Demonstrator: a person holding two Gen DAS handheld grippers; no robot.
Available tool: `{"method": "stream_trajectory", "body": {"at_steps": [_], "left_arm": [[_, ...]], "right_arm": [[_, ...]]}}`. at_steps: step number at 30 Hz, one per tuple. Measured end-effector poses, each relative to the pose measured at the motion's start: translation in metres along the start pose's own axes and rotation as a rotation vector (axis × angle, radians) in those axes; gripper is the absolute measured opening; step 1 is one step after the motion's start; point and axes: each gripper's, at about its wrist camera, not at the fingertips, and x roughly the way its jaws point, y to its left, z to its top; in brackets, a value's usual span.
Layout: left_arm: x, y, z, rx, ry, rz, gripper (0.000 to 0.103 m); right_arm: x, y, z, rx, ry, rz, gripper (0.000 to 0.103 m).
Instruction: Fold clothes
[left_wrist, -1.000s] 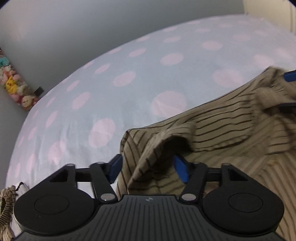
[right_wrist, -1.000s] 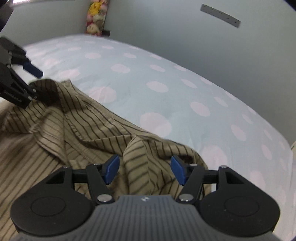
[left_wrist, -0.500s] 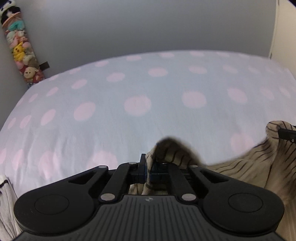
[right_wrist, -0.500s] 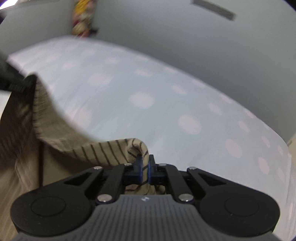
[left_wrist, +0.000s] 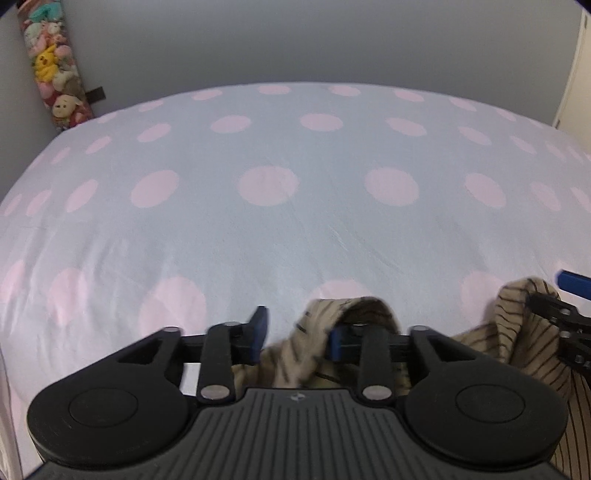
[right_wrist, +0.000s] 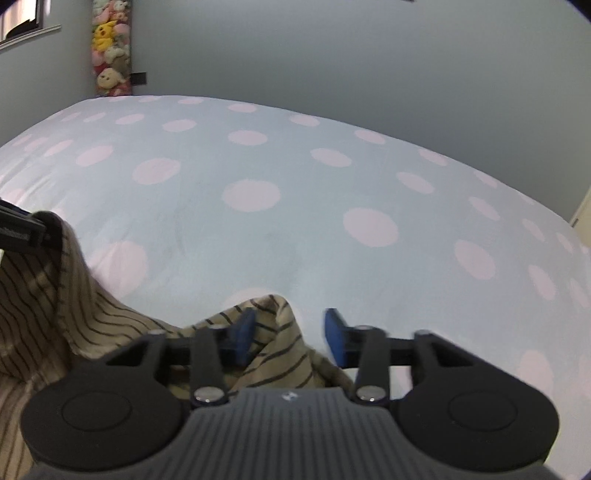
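Shirt (left_wrist: 532, 343), tan with thin dark stripes, is the one garment I see, lying at the near edge of the bed (left_wrist: 295, 229), right under my two tools. Largest thing around is that bed, its pale blue sheet dotted with pink circles and bare all the way to the grey wall (left_wrist: 295, 40). In the far left corner one tall column of plush toys (left_wrist: 55, 70) stands against the wall, a small dark tag just beside its foot; I can read no writing or brand anywhere. Nothing blocks my path across the sheet.

On my left gripper (left_wrist: 295, 338) the fingers are opening, about half apart; a raised fold of the shirt sits between them and drapes over the right pad, no longer pinched. My right gripper (right_wrist: 290, 338) is opening too, a bunched shirt corner beside its left pad, the right pad over bare sheet. Each tool shows at the other view's edge, touching shirt cloth
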Motion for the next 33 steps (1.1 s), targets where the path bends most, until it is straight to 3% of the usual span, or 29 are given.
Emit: {"method": "stream_trajectory", "body": {"at_steps": [2,4,6,7,8,9,13,17,21,25,28,30,33], "left_arm": [[-0.006,0.009,0.005,-0.012,-0.024,0.009,0.047],[-0.011,0.019,0.01,-0.018,-0.042,0.014,0.048],[-0.012,0.023,0.012,-0.022,-0.05,0.001,0.05],[-0.012,0.025,0.012,-0.023,-0.052,-0.005,0.052],[-0.01,0.026,0.01,-0.024,-0.046,-0.006,0.052],[-0.009,0.027,0.008,-0.025,-0.041,-0.008,0.052],[-0.009,0.028,0.0,-0.059,-0.017,-0.044,0.052],[-0.025,0.029,0.0,-0.049,-0.013,-0.099,0.052],[-0.047,0.042,-0.002,-0.051,-0.013,-0.149,0.052],[-0.075,0.067,-0.017,-0.017,-0.037,-0.132,0.053],[-0.085,0.099,-0.037,-0.037,-0.008,-0.103,0.053],[-0.087,0.12,-0.052,-0.061,0.017,-0.081,0.053],[-0.089,0.147,-0.076,-0.102,0.053,-0.067,0.053]], "right_arm": [[-0.003,-0.01,0.0,0.025,-0.011,0.006,0.048],[-0.018,-0.025,-0.001,0.079,-0.041,0.055,0.056],[-0.035,-0.028,-0.007,0.053,-0.084,0.105,0.054],[-0.044,-0.027,-0.01,0.025,-0.107,0.131,0.049],[-0.053,-0.027,-0.014,-0.004,-0.131,0.156,0.023],[-0.058,-0.023,-0.019,-0.032,-0.14,0.189,0.005],[-0.043,0.014,-0.038,-0.091,-0.036,0.325,0.006],[0.007,0.053,-0.043,-0.088,0.096,0.31,0.006],[0.038,0.061,-0.02,0.042,0.08,0.238,0.005],[0.06,0.059,0.006,0.169,0.097,0.15,0.005],[0.064,0.054,0.017,0.264,0.08,0.118,0.016],[0.062,0.049,0.023,0.313,0.054,0.108,0.031],[0.051,0.036,0.028,0.341,0.029,0.116,0.031]]}}
